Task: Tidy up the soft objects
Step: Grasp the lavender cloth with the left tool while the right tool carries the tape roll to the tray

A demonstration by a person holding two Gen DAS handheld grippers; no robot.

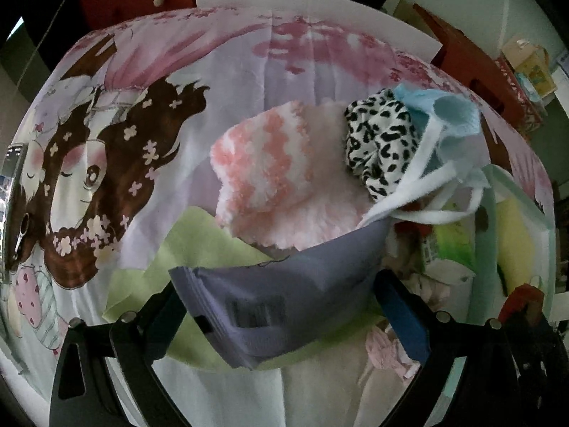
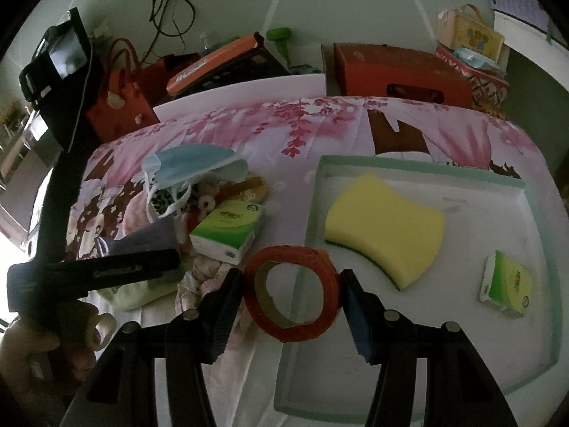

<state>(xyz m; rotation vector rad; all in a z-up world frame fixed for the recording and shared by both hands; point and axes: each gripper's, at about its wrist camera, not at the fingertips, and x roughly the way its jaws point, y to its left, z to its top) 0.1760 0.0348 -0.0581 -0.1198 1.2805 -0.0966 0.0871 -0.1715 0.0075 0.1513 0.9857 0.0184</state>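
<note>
My left gripper (image 1: 281, 306) has its fingers spread, with a folded grey-purple cloth (image 1: 284, 284) lying between them; I cannot tell if they grip it. Beyond it lie a pink-and-white fluffy cloth (image 1: 270, 174), a leopard-print fabric (image 1: 384, 142) and a light blue face mask (image 1: 444, 121). My right gripper (image 2: 290, 291) is shut on a red tape roll (image 2: 291, 295), held just above the near left edge of the white tray (image 2: 409, 356). The tray holds a yellow sponge (image 2: 387, 224) and a small green tissue pack (image 2: 506, 284).
A larger green tissue pack (image 2: 227, 231) lies by the pile of soft things left of the tray. A light green cloth (image 1: 199, 245) lies under the grey one. Red boxes (image 2: 398, 71) and a red bag (image 2: 117, 103) stand behind the bed. The left hand-held gripper (image 2: 96, 270) reaches in from the left.
</note>
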